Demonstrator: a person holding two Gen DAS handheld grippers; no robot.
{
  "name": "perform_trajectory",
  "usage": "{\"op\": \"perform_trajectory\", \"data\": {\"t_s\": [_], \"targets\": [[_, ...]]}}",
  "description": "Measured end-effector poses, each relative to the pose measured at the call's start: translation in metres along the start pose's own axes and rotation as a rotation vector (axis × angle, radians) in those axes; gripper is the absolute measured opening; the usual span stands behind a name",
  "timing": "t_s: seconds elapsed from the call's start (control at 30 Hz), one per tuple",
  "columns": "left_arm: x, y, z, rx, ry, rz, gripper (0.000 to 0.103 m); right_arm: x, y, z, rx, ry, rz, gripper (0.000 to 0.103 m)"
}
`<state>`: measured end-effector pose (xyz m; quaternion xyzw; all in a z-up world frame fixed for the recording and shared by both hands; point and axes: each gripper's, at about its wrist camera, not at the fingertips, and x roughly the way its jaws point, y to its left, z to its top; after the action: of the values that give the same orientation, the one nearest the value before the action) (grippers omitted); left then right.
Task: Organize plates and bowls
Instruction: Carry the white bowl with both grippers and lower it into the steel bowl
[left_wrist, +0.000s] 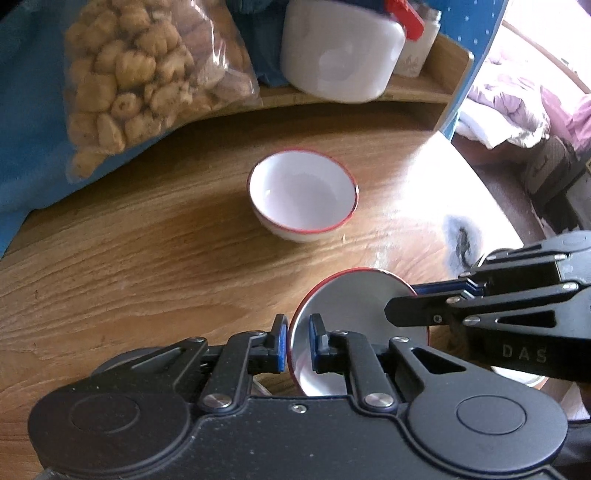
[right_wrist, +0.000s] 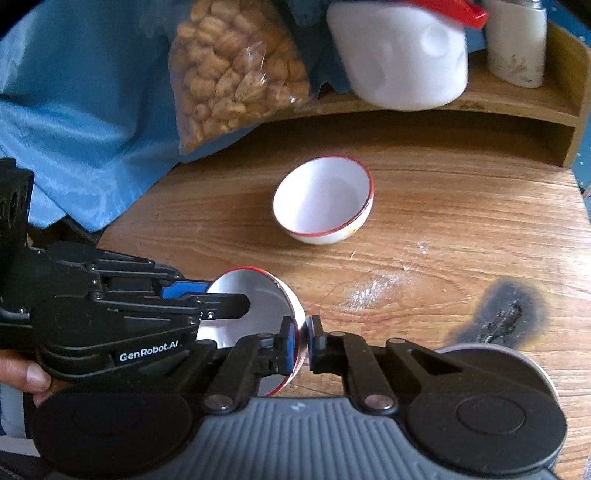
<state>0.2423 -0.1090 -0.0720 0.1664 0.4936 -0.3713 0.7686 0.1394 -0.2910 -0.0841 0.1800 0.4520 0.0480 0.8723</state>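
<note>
Wooden table (left_wrist: 147, 258) holding two red-rimmed bowls, one bowl (left_wrist: 303, 195) sitting alone, left gripper (left_wrist: 297, 339) and right gripper (right_wrist: 303, 341) both pinching the near bowl (left_wrist: 354, 295) by its rim.

Setting: a lived-in home, as I read it from my feeds. Evidence: worn wooden bench (right_wrist: 443, 229) with a burn mark (right_wrist: 506, 314); clear bag of puffed snacks (left_wrist: 147, 74); white plastic jug (left_wrist: 340, 55) on a low wooden shelf (right_wrist: 517, 103); red-rimmed white bowl (left_wrist: 303, 195); blue cloth (right_wrist: 74, 110); rumpled bedding (left_wrist: 517, 107) beyond the bench edge.
</note>
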Motion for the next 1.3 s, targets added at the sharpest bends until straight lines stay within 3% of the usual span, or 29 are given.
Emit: {"op": "perform_trajectory", "data": {"t_s": [0.3,0.57,0.97,1.3], "targets": [[-0.026,-0.022,0.016,-0.025,-0.073,-0.045,0.012,-0.044,-0.012,0.000,0.017,-0.084,-0.006,0.008],[-0.037,-0.064,0.029,0.008,-0.111,-0.097,0.011,-0.088,-0.036,-0.008,0.053,-0.155,-0.037,0.008],[-0.021,-0.115,0.029,0.059,-0.070,-0.156,0.010,-0.119,-0.071,-0.037,0.124,-0.163,-0.082,0.008],[0.002,-0.141,0.017,0.091,0.024,-0.161,0.009,-0.117,-0.095,-0.063,0.166,-0.112,-0.086,0.008]]}}
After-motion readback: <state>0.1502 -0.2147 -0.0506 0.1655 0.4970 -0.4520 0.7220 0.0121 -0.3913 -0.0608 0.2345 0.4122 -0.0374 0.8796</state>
